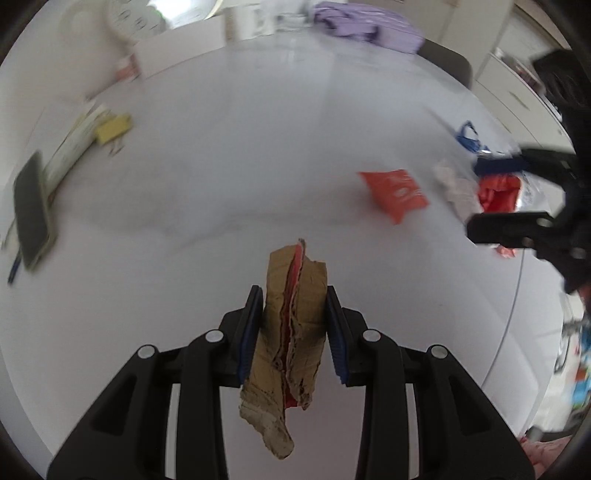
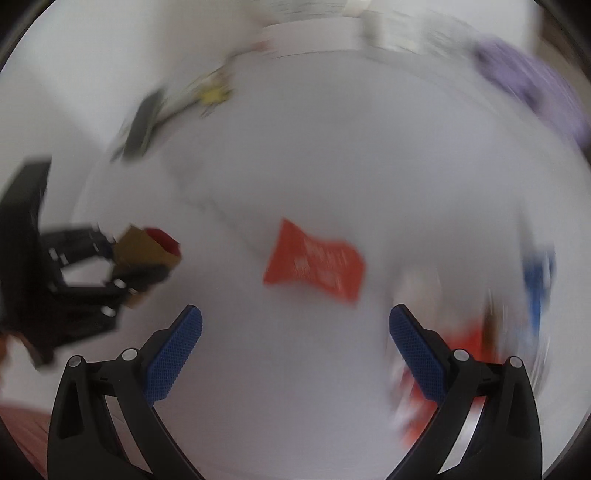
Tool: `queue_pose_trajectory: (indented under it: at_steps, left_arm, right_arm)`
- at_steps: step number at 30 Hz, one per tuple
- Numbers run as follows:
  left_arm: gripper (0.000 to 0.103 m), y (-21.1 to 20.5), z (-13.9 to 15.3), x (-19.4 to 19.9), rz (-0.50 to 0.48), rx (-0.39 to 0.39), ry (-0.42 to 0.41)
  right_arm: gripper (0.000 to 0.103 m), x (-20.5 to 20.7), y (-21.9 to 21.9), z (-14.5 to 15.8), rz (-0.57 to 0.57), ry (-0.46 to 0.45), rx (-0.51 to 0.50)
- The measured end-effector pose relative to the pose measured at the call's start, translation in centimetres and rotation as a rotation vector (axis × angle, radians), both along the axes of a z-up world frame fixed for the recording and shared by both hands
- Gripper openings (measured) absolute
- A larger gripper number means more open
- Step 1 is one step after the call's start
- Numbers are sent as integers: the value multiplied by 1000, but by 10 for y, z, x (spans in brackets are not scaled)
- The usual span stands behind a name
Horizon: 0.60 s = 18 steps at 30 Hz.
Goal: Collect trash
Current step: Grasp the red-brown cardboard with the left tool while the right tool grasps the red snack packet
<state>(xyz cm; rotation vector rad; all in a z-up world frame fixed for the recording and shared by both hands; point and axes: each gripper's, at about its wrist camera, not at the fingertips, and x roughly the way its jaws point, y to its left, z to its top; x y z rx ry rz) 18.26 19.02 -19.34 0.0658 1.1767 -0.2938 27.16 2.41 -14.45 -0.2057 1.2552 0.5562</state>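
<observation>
The left tongs point(image 1: 294, 325) are pinching a torn brown cardboard wrapper point(image 1: 291, 332) with a red lining showing along its ripped seam; it is hanging upright between the blue pads point(image 1: 334, 332), lifted clear of the white surface point(image 1: 221, 184). In the right wrist view the same wrapper point(image 2: 146, 254) is showing at the left, clamped in the left tongs point(image 2: 122, 266). The right tongs point(image 2: 295, 347) are standing spread wide with nothing between their fingers, hovering above the surface point(image 2: 295, 166).

An orange-red packet point(image 1: 394, 194) is lying flat on the surface toward its right side, apart from the wrapper. Near the right edge a heap of litter point(image 1: 480, 184) is sitting, red, white and blue pieces touching; whether any bag is holding them is too blurred to tell. Toward the left edge a dark phone point(image 1: 33, 210) is lying beside a pale box point(image 1: 75, 144) and a yellow scrap point(image 1: 112, 127). A purple cloth point(image 1: 364, 24) is lying at the far edge.
</observation>
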Motion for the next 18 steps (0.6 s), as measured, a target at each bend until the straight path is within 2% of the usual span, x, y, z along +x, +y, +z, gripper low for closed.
queue_pose_trajectory:
  at_steps: [4,7,9,12,14,16,18]
  left_arm:
    - [34,9,-5,-2,28,-4,-6]
    - [34,8,-9,1,48,-21,-7]
    - [34,4,-10,4,65,-37,-7]
    - [34,2,-13,11,85,-55,-4]
    - [34,1,-15,13,93,-62,0]
    - [34,0,-17,14,98,-64,1]
    - [34,-1,-17,15,101,-62,0]
  right_arm:
    - [100,25,32,-17,359,-44,-156]
    - [94,36,45,-33,551,-32,-250]
    - [88,44,50,-40,634,-2,-262]
    - [87,51,60,-46,715,24,-260]
    - [79,54,67,-51,758,39,-260]
    - [63,56,71,-55,785,64,-254]
    - [55,54,74,-59,809,80,-270]
